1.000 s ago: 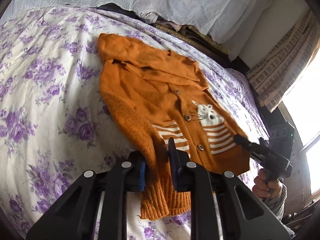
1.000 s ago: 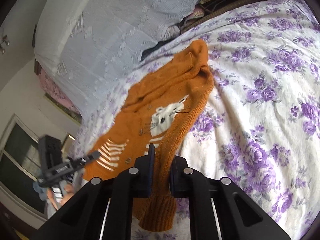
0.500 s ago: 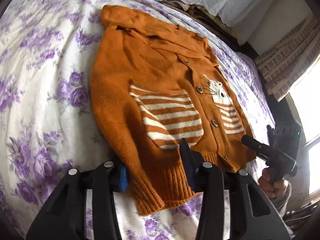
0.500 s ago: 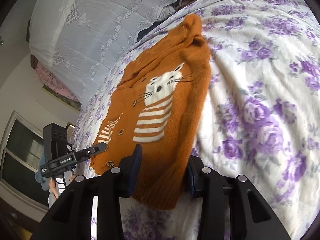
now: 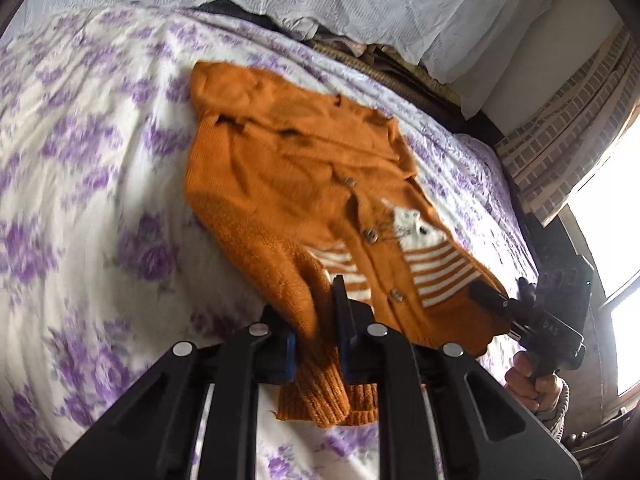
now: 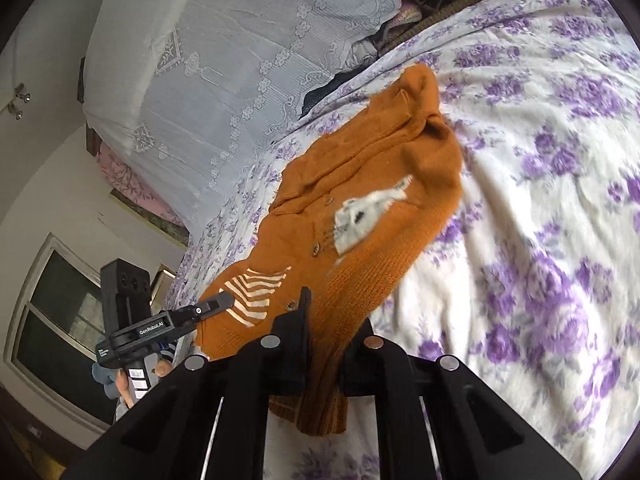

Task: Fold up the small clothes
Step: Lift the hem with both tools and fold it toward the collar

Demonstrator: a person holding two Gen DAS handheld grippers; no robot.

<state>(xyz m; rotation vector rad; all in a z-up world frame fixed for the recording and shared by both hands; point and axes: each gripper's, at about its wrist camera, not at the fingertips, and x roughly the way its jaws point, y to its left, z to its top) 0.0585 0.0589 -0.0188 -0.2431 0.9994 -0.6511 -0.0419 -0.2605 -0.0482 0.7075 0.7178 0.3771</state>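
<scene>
An orange knitted child's cardigan with buttons, white stripes and a white cat face lies on the floral bedspread; it also shows in the right wrist view. My left gripper is shut on the cardigan's ribbed bottom hem at one corner and lifts it. My right gripper is shut on the hem at the other corner. Each gripper shows in the other's view: the right one at the hem, the left one too. The hem hangs below both jaws.
The white bedspread with purple flowers covers the bed. A white lace cover drapes the pile at the bed's head. A striped curtain and a bright window stand on the right of the left wrist view.
Half a second ago both grippers stood open around the flat hem. Now both are shut on it and the hem is lifted, bunching the lower cardigan.
</scene>
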